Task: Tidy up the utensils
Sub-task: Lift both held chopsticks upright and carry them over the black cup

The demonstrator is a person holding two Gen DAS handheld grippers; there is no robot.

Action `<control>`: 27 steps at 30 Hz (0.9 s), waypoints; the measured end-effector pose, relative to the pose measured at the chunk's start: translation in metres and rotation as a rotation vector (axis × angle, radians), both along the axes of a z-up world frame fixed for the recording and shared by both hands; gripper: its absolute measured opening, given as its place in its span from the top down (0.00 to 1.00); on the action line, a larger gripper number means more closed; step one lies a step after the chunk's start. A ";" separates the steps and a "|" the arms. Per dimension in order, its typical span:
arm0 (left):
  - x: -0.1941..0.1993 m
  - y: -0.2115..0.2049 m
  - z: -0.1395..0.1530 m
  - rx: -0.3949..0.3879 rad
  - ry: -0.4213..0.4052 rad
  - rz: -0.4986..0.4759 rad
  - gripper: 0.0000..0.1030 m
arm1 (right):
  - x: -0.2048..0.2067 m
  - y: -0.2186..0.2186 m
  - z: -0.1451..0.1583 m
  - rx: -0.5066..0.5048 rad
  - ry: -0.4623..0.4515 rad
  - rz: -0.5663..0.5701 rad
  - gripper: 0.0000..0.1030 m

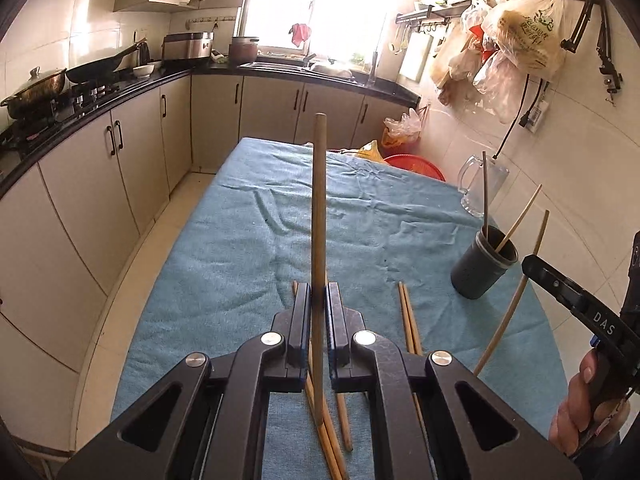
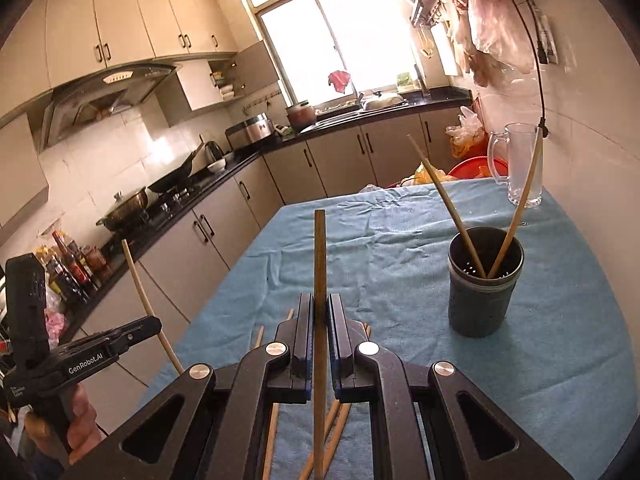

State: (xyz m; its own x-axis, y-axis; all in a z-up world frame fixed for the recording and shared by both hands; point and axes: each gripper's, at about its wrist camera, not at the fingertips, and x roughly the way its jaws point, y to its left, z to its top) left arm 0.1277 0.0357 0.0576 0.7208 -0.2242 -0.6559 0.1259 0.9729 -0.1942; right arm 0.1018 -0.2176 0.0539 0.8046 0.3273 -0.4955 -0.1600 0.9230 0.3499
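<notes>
My left gripper (image 1: 319, 300) is shut on a wooden chopstick (image 1: 319, 216) that stands upright above the blue cloth. My right gripper (image 2: 320, 312) is shut on another chopstick (image 2: 320, 256), also upright. The right gripper also shows in the left wrist view (image 1: 532, 264), its chopstick (image 1: 516, 296) slanted. The left gripper also shows in the right wrist view (image 2: 156, 326) with its chopstick (image 2: 140, 284). A dark round holder (image 2: 482, 296) stands at the right with two chopsticks in it; it also shows in the left wrist view (image 1: 482, 266). Several loose chopsticks (image 1: 408, 316) lie on the cloth under the grippers.
A table with a blue cloth (image 1: 248, 248) fills the middle. A glass mug (image 2: 518, 164) stands at the far right by the tiled wall. Kitchen cabinets and a stove with pans (image 1: 36, 88) run along the left. Plastic bags (image 1: 516, 36) hang on the right wall.
</notes>
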 end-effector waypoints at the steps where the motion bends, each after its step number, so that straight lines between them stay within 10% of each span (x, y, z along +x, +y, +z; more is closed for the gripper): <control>1: -0.001 0.000 0.001 -0.003 0.000 -0.001 0.94 | -0.001 0.000 0.001 0.005 -0.003 -0.002 0.93; 27: 0.005 -0.005 0.002 -0.033 0.003 -0.029 0.94 | -0.007 -0.020 0.006 0.066 -0.032 -0.041 0.93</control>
State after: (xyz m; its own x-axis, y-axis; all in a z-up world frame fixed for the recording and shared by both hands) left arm 0.1329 0.0306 0.0595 0.7119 -0.2660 -0.6499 0.1529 0.9620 -0.2262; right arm 0.0945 -0.2373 0.0600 0.8332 0.3252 -0.4473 -0.1350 0.9040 0.4057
